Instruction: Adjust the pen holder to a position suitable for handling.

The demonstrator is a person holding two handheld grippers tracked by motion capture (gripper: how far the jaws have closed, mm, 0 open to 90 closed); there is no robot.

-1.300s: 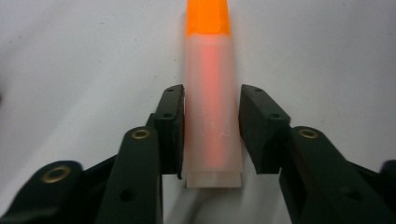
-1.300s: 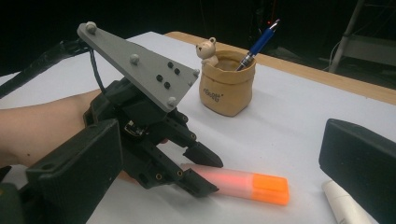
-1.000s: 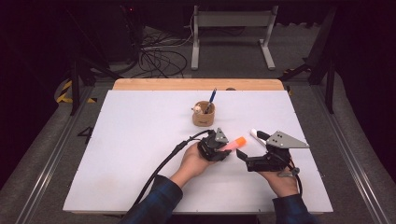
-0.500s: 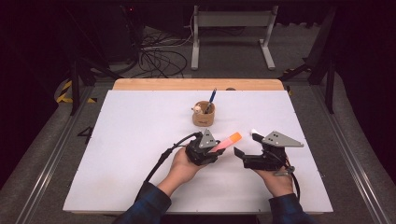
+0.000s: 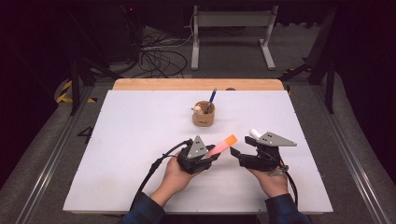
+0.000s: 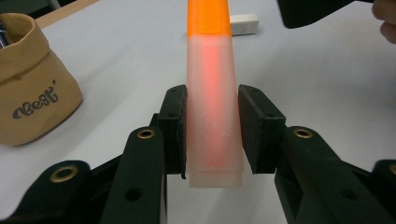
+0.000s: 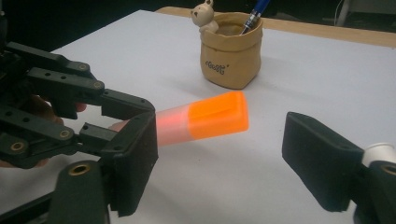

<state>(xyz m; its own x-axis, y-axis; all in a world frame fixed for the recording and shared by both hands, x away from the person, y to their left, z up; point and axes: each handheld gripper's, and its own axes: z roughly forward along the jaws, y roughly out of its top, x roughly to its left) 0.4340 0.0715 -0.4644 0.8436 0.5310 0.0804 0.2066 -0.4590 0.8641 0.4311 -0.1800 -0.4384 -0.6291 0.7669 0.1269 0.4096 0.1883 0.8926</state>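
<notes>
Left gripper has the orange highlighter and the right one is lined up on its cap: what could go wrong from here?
The right gripper, its jaws just closing, hasn't touched the orange cap; closing off-centre could knock the highlighter askew in the left gripper. The frosted barrel may slip through the pads during a pull. The white eraser beyond could get bumped.

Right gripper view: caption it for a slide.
Left gripper offers the orange-capped highlighter between the right gripper's open jaws.

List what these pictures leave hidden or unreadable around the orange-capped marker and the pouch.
- Marker: left gripper view, its cap end is cut by the top edge; the pads cover its sides.
- Pouch contents: right gripper view, the wall hides the pen's lower part.
- Pouch lettering: high view, too small to read.
- White item: high view, partly behind the right gripper.
</notes>
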